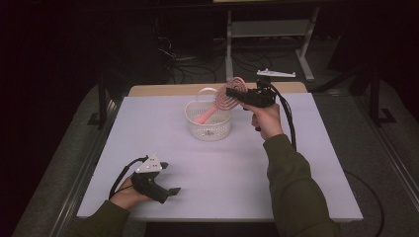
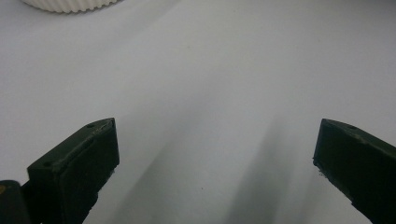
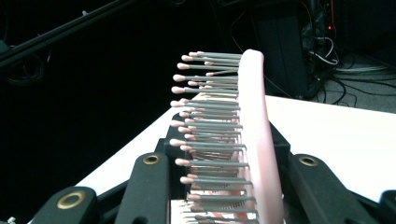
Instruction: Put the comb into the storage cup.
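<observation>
A pink hairbrush (image 1: 225,101) hangs tilted over a white ribbed basket (image 1: 210,129) at the table's far middle, its handle end pointing down into the basket. My right gripper (image 1: 231,92) is shut on the brush's head. In the right gripper view the pink hairbrush (image 3: 254,135) stands edge-on between the jaws, its grey bristles pointing left. My left gripper (image 1: 169,178) rests near the front left of the table, held by a hand. Its jaws stand wide apart with only bare table between them, as the left gripper (image 2: 215,154) view shows.
The white table (image 1: 163,123) has a wooden strip along its far edge. A white metal frame (image 1: 269,29) and cables lie on the floor behind it. The basket's rim (image 2: 70,4) sits at the top left of the left gripper view.
</observation>
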Tool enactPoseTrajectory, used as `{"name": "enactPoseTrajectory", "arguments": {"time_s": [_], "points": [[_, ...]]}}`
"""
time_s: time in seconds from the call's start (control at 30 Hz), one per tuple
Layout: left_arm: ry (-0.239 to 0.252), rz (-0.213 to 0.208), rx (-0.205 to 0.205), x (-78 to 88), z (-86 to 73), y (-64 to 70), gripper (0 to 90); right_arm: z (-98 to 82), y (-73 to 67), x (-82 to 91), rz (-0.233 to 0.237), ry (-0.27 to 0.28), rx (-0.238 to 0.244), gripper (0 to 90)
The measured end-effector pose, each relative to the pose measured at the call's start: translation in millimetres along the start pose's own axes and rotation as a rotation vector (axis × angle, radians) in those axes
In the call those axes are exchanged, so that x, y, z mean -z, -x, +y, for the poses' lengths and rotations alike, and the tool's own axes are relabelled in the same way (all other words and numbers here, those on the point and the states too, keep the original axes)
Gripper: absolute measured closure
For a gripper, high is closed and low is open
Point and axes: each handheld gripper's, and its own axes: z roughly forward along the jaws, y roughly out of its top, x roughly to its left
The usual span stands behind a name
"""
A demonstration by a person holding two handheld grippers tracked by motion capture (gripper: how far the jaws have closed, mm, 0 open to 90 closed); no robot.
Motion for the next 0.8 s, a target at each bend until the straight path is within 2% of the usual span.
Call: {"name": "enactPoseTrajectory", "arguments": {"time_s": [0.3,0.8], "points": [[-0.001,-0.001,0.0,-0.1,-0.1,-0.2,0.2,-11.7,5.7,-9.4,-0.008,-0.013,-0.022,63.3],[-0.002,-0.006,0.001,-0.3,-0.2,-0.1,0.2,-21.0,6.5,-24.2,-0.012,-0.034,-0.035,63.2]]}}
